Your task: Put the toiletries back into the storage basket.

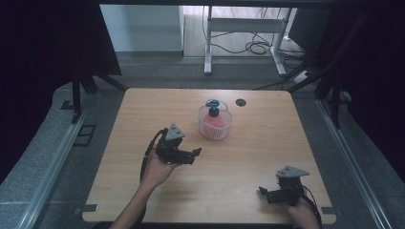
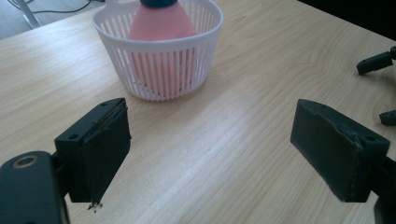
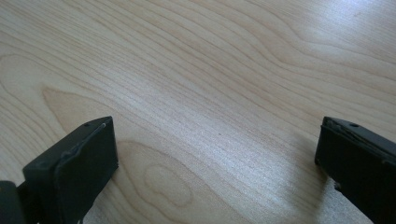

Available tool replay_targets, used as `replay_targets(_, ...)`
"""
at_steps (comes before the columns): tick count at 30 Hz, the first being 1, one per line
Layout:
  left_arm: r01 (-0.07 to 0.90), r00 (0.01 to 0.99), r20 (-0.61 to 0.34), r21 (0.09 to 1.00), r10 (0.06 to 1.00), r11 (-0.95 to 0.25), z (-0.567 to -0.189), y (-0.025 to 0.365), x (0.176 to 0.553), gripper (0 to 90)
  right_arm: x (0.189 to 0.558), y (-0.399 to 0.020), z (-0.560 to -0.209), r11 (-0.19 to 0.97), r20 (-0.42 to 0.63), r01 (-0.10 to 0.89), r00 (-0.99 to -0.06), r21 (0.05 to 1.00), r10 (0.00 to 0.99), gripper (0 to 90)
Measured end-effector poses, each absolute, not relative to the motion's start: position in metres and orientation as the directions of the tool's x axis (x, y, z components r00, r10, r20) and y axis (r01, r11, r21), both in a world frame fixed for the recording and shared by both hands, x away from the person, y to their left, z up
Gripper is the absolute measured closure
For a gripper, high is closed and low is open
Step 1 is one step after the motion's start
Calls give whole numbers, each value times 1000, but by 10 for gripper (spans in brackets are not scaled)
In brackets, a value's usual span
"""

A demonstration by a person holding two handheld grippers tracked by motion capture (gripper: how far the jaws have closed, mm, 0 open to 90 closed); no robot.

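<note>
One wooden table (image 1: 248, 167) carries one white slotted basket (image 1: 215, 125), set a little far of the centre. In the basket stands one pink cone-shaped thing (image 1: 215, 120) with a dark blue top (image 1: 214, 112); a blue loop (image 1: 212, 102) shows at the far rim. Just right of the basket, near the far edge, is one small dark round hole (image 1: 240, 102) in the tabletop. There are two grippers, one in each of the person's two hands. The left gripper (image 1: 195, 153) is left of centre, near and left of the basket, pointing right; in the left gripper view its two jaws stand wide apart with nothing between them, the basket (image 2: 159, 60) ahead and bare wood under them. The right gripper (image 1: 263, 193) is at the near right corner, well apart from the basket, pointing left. In the right gripper view its two jaws are also spread wide and empty over bare wood (image 3: 210, 93). Each gripper has one grey three-cornered plate on top.
</note>
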State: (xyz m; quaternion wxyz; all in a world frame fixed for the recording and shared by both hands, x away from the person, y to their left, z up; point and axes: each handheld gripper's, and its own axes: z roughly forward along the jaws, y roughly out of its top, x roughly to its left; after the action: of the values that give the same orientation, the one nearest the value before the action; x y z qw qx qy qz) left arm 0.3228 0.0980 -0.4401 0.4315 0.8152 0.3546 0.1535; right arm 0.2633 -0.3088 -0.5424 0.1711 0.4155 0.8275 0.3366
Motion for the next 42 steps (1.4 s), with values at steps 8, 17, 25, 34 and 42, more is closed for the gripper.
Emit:
replay_targets(8, 463, 690, -71, 809, 720, -363, -449, 108, 315, 119, 263, -309, -542, 428, -4, 572, -596, 700, 803, 0)
replay_targets(17, 470, 684, -77, 807, 725, -358, -457, 122, 304, 119, 263, -308, -543, 426, -3, 573, -595, 700, 804, 0)
replay_targets(25, 470, 685, -63, 800, 726, -374, -464, 127, 295, 120, 263, -308, -542, 423, 0, 575, -593, 700, 806, 0)
replay_targets(34, 473, 693, -69, 795, 717, -380, -476, 131, 281, 120, 263, -308, -542, 424, -1, 574, -593, 700, 805, 0)
replay_targets(42, 496, 684, -101, 790, 722, -360, -490, 141, 270, 120, 263, -308, -542, 424, -1, 575, -593, 700, 806, 0)
